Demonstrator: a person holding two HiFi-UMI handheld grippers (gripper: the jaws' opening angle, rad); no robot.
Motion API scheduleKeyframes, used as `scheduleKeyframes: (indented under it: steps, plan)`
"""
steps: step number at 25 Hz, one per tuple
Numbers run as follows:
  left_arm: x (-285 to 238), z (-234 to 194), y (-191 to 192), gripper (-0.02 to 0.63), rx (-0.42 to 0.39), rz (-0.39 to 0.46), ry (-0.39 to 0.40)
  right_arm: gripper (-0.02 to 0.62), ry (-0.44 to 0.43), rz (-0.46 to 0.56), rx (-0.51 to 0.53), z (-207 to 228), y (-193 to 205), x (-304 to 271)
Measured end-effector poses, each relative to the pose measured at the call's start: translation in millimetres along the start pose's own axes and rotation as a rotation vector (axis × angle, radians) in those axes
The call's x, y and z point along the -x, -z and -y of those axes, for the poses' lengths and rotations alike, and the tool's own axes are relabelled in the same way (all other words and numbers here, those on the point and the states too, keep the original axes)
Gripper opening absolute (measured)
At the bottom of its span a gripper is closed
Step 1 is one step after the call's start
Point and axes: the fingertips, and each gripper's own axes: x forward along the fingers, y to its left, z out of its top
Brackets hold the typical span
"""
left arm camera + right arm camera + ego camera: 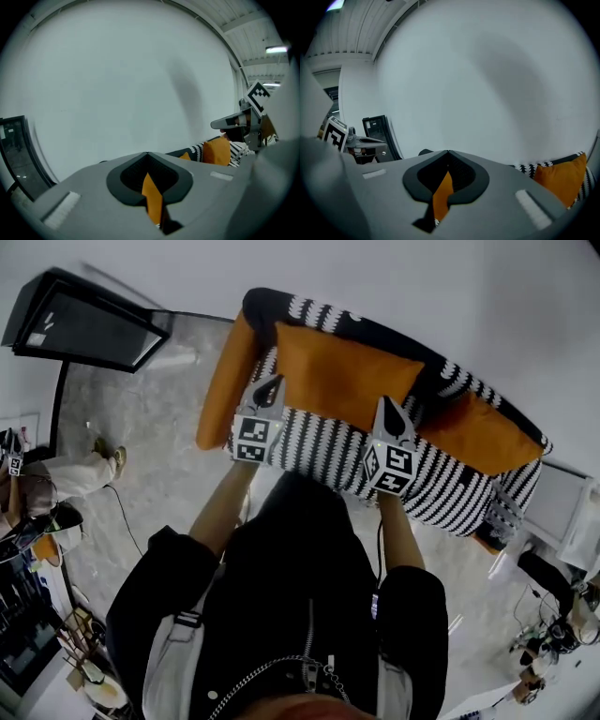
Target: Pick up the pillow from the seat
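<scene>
Plainly, the orange pillow is caught by its near edge at two spots, one in each tool, and it hangs spread out flat over the seat and against the back of the striped armchair. Whether its far edge rests on the chair cannot be made out.

The left tool is closed on the pillow's left end; in the left gripper view a thin fold of orange cloth is pinched between its jaws. The right tool is closed the same way on the pillow's right end, and the right gripper view shows a like strip of orange cloth squeezed between its jaws.

The armchair is black and white, with an orange side cushion at its left and another orange cushion at its right. A white wall rises behind it. On the grey floor to the left leans a dark glass panel, and another person shows at the left edge.
</scene>
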Motion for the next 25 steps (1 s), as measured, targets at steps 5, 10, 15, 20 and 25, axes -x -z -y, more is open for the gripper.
scheduleKeyframes:
  steps: [5,10,15,20,25]
  plan:
    - [-16,-11,4,0.011,0.009,-0.008,0.021,0.003,0.008,-0.004,0.037,1,-7,-7]
    - [-38,-16,11,0.011,0.006,-0.029,0.014,0.002,0.007,-0.006,0.039,24,-6,-20]
    - [-54,-13,22,0.011,-0.008,-0.056,0.017,0.002,-0.006,-0.012,0.042,52,4,-33]
    - [-67,-20,47,0.011,-0.005,-0.097,0.009,0.002,-0.003,-0.020,0.046,80,19,-45]
    - [-80,-26,63,0.011,0.002,-0.122,0.033,0.003,-0.016,-0.033,0.055,97,34,-55]
